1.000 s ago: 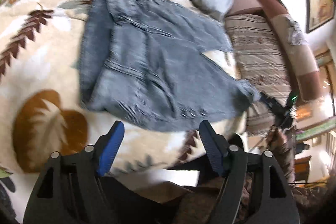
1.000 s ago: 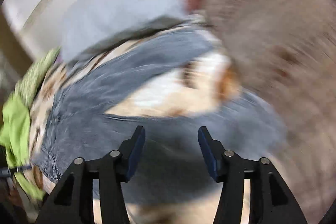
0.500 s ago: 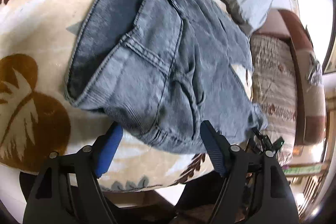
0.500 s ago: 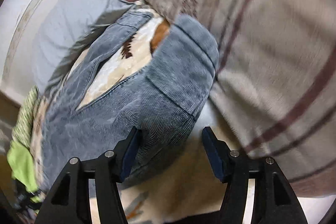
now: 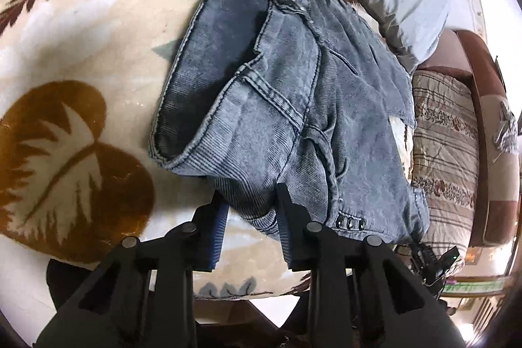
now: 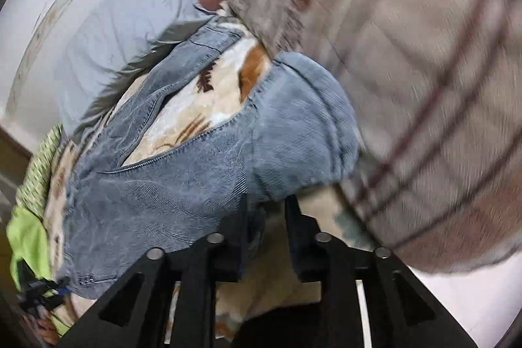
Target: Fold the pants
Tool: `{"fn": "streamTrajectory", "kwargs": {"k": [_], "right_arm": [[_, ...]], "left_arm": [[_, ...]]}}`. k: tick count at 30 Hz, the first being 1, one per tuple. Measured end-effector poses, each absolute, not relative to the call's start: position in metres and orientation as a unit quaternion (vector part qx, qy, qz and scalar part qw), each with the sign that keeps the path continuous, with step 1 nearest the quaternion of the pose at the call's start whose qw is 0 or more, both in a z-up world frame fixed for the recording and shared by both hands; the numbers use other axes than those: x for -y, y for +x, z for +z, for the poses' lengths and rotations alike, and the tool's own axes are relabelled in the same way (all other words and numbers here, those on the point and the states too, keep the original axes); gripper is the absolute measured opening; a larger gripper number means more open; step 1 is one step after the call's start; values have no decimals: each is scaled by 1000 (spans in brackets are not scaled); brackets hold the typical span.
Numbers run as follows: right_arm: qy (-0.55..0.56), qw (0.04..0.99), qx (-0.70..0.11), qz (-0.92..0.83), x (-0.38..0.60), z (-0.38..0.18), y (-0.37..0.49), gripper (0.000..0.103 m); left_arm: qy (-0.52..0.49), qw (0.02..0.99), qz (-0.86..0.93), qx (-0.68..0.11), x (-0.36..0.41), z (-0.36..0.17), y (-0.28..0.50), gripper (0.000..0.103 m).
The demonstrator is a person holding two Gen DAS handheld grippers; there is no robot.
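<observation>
The pants [image 5: 293, 106] are spread unfolded on the bed [image 5: 81, 61], running toward one o'clock. Waistband cloth is being closed on by the left tool [image 5: 249, 217], a leg hem by the right tool [image 6: 266, 217]; every fold remains.

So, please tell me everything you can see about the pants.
The pants are faded blue-grey corduroy with topstitched seams, a pocket and three dark snaps near one edge. They lie rumpled on a cream leaf-print blanket, waistband gaping open, the legs spread apart with blanket showing between them. The left gripper is closing on the waist edge, the right gripper on a leg's cuff end; fabric is between the jaws of both.
</observation>
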State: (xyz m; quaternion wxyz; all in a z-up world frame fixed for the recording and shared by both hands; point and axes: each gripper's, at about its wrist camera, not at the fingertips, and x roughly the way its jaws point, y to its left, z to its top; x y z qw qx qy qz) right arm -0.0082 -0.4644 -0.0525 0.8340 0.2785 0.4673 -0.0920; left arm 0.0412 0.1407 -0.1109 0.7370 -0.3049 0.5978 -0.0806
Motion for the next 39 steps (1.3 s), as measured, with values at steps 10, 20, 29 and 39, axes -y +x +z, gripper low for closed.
{"fn": "streamTrajectory", "kwargs": {"k": [10,20,29,39], "right_arm": [[217,893,-370,-134,467,22,-19,51],[209,882,-423,-5,439,33,74,70],[206,862,-464,8,441,6,232,74],[169,851,-496,-37,466,-51,410,74]], "left_arm": [[-258,790,-92,-548,-165,-49,21,52],[-233,775,-39,-586,-168,-47,115,79],[-246,755,-8,-608,-154,-55,243,79],[-325,722,30,-610,-185,-89,345,79]]}}
